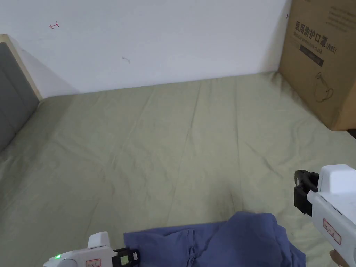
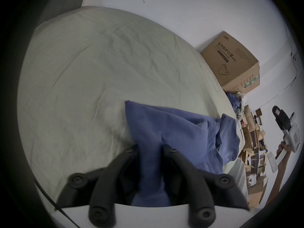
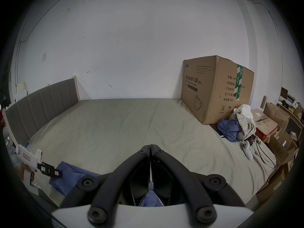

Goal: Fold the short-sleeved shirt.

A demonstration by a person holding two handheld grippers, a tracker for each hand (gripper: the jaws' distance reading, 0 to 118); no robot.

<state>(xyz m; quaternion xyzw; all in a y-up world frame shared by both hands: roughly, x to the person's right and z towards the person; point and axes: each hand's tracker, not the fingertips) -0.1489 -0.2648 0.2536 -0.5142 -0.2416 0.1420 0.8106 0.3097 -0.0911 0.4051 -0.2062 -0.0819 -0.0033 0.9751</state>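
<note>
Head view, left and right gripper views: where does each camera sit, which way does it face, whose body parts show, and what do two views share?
Head view: on the person's head, looking down across the pale green bedsheet to the white wall; both tools show, left tool, right tool.
Left gripper view: rides the left tool, its jaws around the blue short-sleeved shirt; the hand holds the right tool.
Right gripper view: rides the right tool, jaws together, facing the grey padded headboard.
Shared: the brown cardboard box.

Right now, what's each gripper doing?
Left gripper: jaws apart, blue shirt between them; grip cannot be told.
Right gripper: jaws shut, holding nothing.
</note>
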